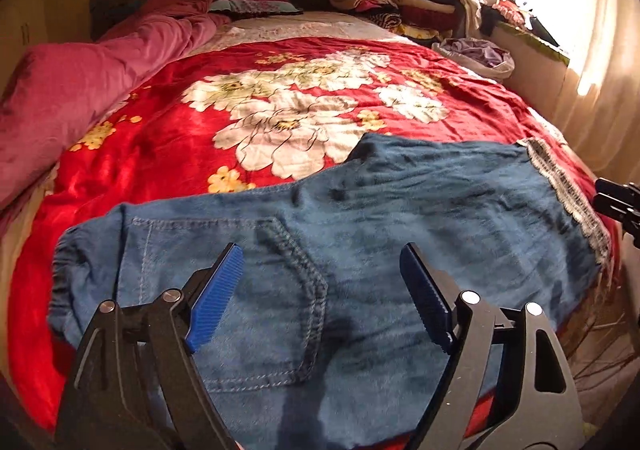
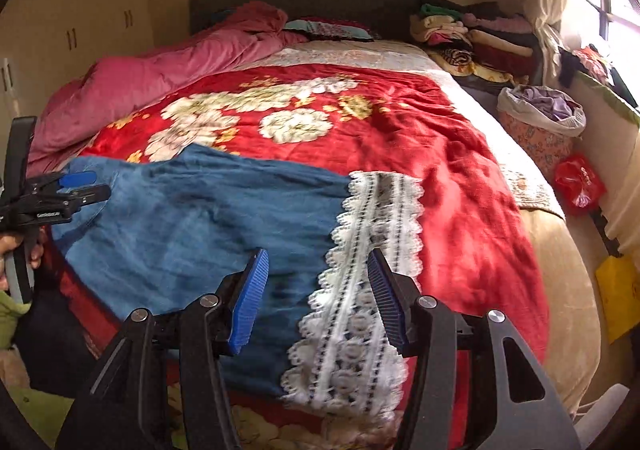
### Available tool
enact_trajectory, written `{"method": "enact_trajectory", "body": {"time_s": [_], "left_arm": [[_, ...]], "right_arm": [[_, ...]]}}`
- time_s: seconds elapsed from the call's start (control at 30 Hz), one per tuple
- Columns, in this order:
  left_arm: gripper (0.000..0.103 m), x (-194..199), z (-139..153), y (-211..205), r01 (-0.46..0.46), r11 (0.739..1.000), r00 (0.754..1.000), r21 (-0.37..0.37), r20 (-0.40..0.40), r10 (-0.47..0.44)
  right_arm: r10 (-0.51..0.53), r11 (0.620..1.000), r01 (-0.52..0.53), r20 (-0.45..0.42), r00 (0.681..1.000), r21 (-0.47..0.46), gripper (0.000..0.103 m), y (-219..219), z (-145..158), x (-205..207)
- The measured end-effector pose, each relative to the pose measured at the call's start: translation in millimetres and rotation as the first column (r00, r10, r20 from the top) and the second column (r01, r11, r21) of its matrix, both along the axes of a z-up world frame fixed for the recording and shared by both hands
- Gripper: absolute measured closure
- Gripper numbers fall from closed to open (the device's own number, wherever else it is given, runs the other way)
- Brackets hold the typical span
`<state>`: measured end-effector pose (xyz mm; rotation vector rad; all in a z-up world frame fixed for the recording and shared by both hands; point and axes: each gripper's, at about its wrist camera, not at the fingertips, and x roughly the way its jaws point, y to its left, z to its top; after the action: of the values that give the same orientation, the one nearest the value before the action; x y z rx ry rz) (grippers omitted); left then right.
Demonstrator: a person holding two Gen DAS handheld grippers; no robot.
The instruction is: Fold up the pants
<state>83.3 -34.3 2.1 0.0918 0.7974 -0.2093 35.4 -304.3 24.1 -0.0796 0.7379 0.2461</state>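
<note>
Pants (image 1: 360,250): lying spread across the lower frame on the red blanket (image 1: 180,130), flat for folding.
Left gripper (image 1: 322,298): hovering wide open over the pocket, holding nothing.
Right gripper (image 2: 318,298): gaping empty above the lace hem (image 2: 360,290), lining up a grasp.

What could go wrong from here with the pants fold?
1. The pants lie near the bed's front edge on a slick-looking red blanket; a grasp there might also pinch or drag the blanket.
2. The right gripper straddles the lace hem; its ridged pads could snag the lace.
3. The left gripper hangs open over the back pocket; pinching there may lift one layer only.
</note>
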Motion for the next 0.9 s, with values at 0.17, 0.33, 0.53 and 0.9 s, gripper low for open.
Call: {"method": "enact_trajectory", "body": {"time_s": [0.17, 0.33, 0.53, 0.9], "left_arm": [[0.024, 4.4, -15.6, 40.5, -0.193, 0.960, 0.981, 0.202, 0.001, 0.196], [0.024, 5.1, -18.9, 65.8, -0.184, 0.978, 0.981, 0.099, -0.045, 0.189], [0.024, 6.6, -24.4, 67.4, -0.175, 0.981, 0.981, 0.080, -0.066, 0.180], [0.022, -23.9, 13.3, 42.2, -0.078, 0.997, 0.997, -0.007, 0.015, 0.078]], "right_arm": [[-0.010, 0.994, 0.001, -0.077, 0.997, -0.111, 0.052, 18.4, -26.0, -4.7], [-0.069, 0.997, 0.063, -0.173, 0.983, -0.041, 0.052, -6.4, -54.4, -11.7], [-0.077, 0.996, 0.071, -0.156, 0.985, -0.047, 0.052, -3.8, -59.0, -12.9], [-0.039, 0.999, 0.040, -0.062, 0.997, 0.009, 0.052, -9.9, -22.6, -27.0]]}}
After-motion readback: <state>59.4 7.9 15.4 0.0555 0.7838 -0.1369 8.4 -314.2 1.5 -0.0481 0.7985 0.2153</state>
